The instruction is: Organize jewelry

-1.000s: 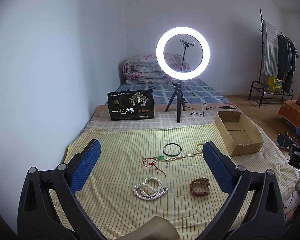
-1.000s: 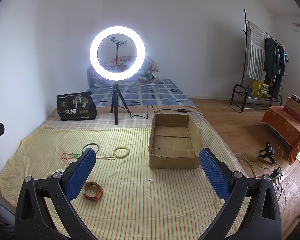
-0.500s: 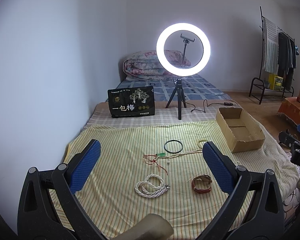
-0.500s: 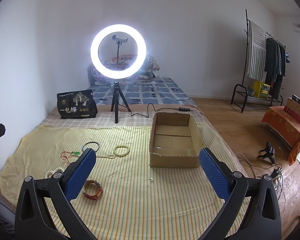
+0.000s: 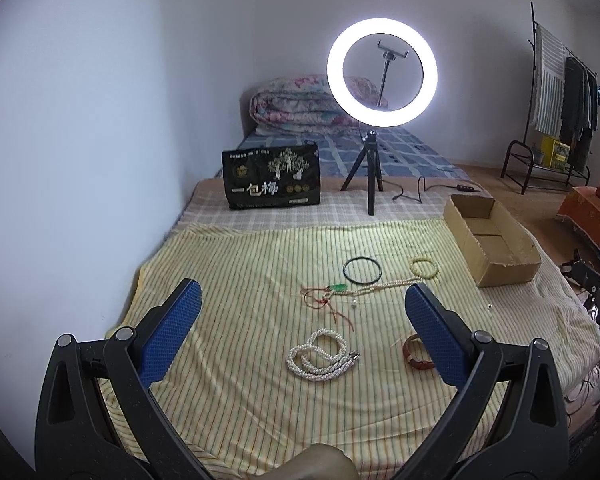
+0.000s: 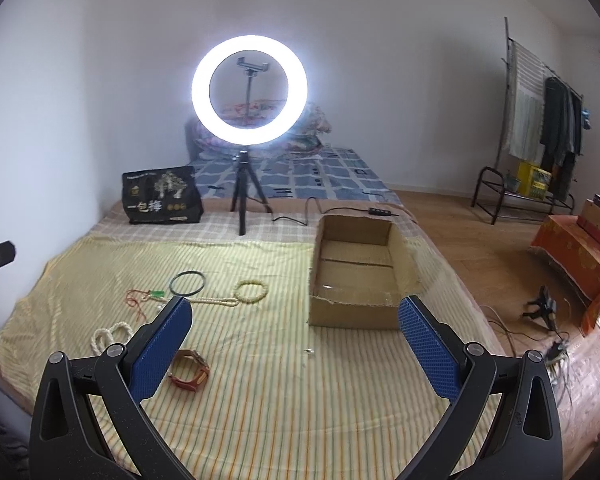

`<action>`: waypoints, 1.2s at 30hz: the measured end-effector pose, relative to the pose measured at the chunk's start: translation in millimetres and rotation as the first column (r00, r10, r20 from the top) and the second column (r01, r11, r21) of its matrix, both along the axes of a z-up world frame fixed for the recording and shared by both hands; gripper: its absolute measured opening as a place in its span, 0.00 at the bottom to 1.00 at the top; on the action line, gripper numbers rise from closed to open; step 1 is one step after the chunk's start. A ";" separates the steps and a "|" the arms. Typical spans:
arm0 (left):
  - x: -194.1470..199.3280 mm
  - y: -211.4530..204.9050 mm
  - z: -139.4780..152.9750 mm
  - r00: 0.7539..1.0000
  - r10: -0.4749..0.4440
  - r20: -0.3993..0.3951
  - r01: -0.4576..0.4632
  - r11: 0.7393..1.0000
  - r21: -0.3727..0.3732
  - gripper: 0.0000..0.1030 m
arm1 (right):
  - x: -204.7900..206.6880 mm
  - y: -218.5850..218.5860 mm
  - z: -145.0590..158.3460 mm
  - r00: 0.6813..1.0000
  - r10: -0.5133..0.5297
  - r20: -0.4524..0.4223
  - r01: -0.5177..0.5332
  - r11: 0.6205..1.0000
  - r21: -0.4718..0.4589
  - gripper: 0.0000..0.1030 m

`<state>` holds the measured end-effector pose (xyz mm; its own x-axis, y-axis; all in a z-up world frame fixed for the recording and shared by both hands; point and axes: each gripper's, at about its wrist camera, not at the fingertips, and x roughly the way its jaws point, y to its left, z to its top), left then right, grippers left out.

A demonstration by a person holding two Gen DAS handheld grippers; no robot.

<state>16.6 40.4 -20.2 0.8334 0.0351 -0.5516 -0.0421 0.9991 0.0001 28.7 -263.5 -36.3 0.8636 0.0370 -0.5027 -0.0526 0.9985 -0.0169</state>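
Jewelry lies on a yellow striped cloth (image 5: 240,264): a white pearl necklace (image 5: 321,354), a red-brown watch (image 5: 415,354), a red cord with a green pendant (image 5: 327,296), a black bangle (image 5: 362,270), a cream bead bracelet (image 5: 424,267) and a long bead strand (image 5: 380,286). An open cardboard box (image 6: 360,268) stands at the cloth's right. My left gripper (image 5: 302,324) is open and empty, above the near cloth. My right gripper (image 6: 294,336) is open and empty, the watch (image 6: 190,372) beside its left finger.
A lit ring light on a tripod (image 5: 374,168) and a black bag (image 5: 272,180) stand behind the cloth. A cable (image 6: 300,216) runs past the box. A wall is at the left; a clothes rack (image 6: 540,140) and wooden floor are at the right.
Both views have shifted: the jewelry and ring light sit lower in the right wrist view and higher in the left wrist view. Both grippers stay open. No item has moved.
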 end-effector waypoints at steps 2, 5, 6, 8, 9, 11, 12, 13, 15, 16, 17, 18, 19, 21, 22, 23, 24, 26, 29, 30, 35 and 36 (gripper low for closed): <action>4.5 7.7 -4.7 1.000 0.002 -0.025 -0.002 1.000 0.002 1.00 | 1.8 3.3 -4.5 0.999 0.041 0.004 -0.041 0.999 -0.001 0.99; 15.2 22.6 -15.9 0.995 -0.034 -0.096 0.032 0.999 -0.027 1.00 | 7.5 9.3 -12.8 0.994 0.105 -0.021 -0.105 0.994 -0.003 0.99; 18.3 26.4 -20.9 0.992 -0.046 -0.117 0.041 0.998 -0.040 1.00 | 10.7 11.6 -16.4 0.990 0.133 -0.037 -0.133 0.991 -0.001 0.99; 25.5 34.2 -31.5 0.985 -0.052 -0.165 0.042 0.997 -0.067 0.96 | 19.2 17.8 -24.1 0.982 0.171 -0.077 -0.172 0.985 -0.007 0.99; 29.6 38.0 -38.6 0.980 -0.056 -0.191 0.042 0.996 -0.079 0.88 | 22.3 19.8 -27.2 0.978 0.183 -0.096 -0.185 0.983 -0.010 0.99; 36.3 41.0 -51.6 0.967 -0.072 -0.243 0.050 0.994 -0.095 0.77 | 31.0 24.5 -35.3 0.967 0.211 -0.145 -0.215 0.977 -0.012 0.99; 38.6 41.3 -57.0 0.961 -0.081 -0.265 0.056 0.993 -0.101 0.73 | 36.5 27.3 -40.0 0.960 0.222 -0.173 -0.227 0.974 -0.010 0.99; 40.8 40.7 -61.6 0.955 -0.090 -0.284 0.063 0.993 -0.105 0.72 | 41.0 29.1 -44.1 0.953 0.228 -0.197 -0.234 0.972 -0.008 0.99; 46.2 36.6 -71.4 0.940 -0.119 -0.319 0.087 0.990 -0.113 0.69 | 52.8 34.1 -52.8 0.936 0.244 -0.254 -0.253 0.968 -0.002 0.99; 49.2 33.8 -76.0 0.932 -0.134 -0.336 0.101 0.988 -0.113 0.65 | 57.0 37.1 -57.3 0.926 0.256 -0.277 -0.265 0.964 0.003 0.99; 53.9 31.2 -81.9 0.922 -0.149 -0.358 0.114 0.987 -0.115 0.64 | 61.8 41.0 -63.8 0.912 0.272 -0.307 -0.281 0.960 0.016 0.99; 55.3 31.4 -86.3 0.914 -0.154 -0.375 0.116 0.986 -0.123 0.61 | 65.3 43.6 -68.9 0.901 0.283 -0.328 -0.291 0.956 0.027 0.99; 59.9 31.8 -91.1 0.905 -0.159 -0.394 0.114 0.984 -0.136 0.57 | 68.3 45.8 -75.0 0.888 0.295 -0.354 -0.300 0.953 0.042 0.99; 70.4 34.5 -101.9 0.885 -0.169 -0.435 0.104 0.980 -0.169 0.51 | 75.8 50.1 -90.1 0.852 0.316 -0.417 -0.308 0.947 0.087 0.94; 74.3 35.9 -106.3 0.876 -0.172 -0.450 0.098 0.978 -0.182 0.51 | 78.7 50.9 -95.8 0.838 0.322 -0.440 -0.309 0.945 0.104 0.92; 78.5 37.0 -111.4 0.866 -0.179 -0.467 0.096 0.976 -0.196 0.51 | 82.8 51.5 -104.1 0.816 0.331 -0.475 -0.306 0.943 0.131 0.91; 83.6 37.2 -117.4 0.851 -0.194 -0.488 0.100 0.972 -0.212 0.51 | 84.4 51.7 -108.9 0.803 0.335 -0.493 -0.301 0.942 0.150 0.88; 89.7 38.7 -126.4 0.834 -0.194 -0.516 0.086 0.970 -0.227 0.51 | 90.3 50.0 -118.0 0.777 0.340 -0.530 -0.279 0.940 0.194 0.80; 99.6 40.5 -140.3 0.809 -0.202 -0.551 0.064 0.964 -0.259 0.51 | 98.0 48.1 -125.4 0.755 0.349 -0.554 -0.248 0.936 0.251 0.72; 102.2 41.0 -143.6 0.805 -0.202 -0.559 0.060 0.963 -0.262 0.51 | 101.7 49.9 -128.9 0.752 0.350 -0.559 -0.245 0.935 0.256 0.70; 118.0 44.6 -161.4 0.775 -0.194 -0.602 0.022 0.960 -0.280 0.46 | 110.4 58.1 -138.1 0.732 0.360 -0.578 -0.245 0.931 0.270 0.58; 120.8 46.6 -164.5 0.771 -0.191 -0.608 0.012 0.958 -0.286 0.45 | 112.3 60.4 -140.9 0.722 0.367 -0.587 -0.246 0.929 0.278 0.54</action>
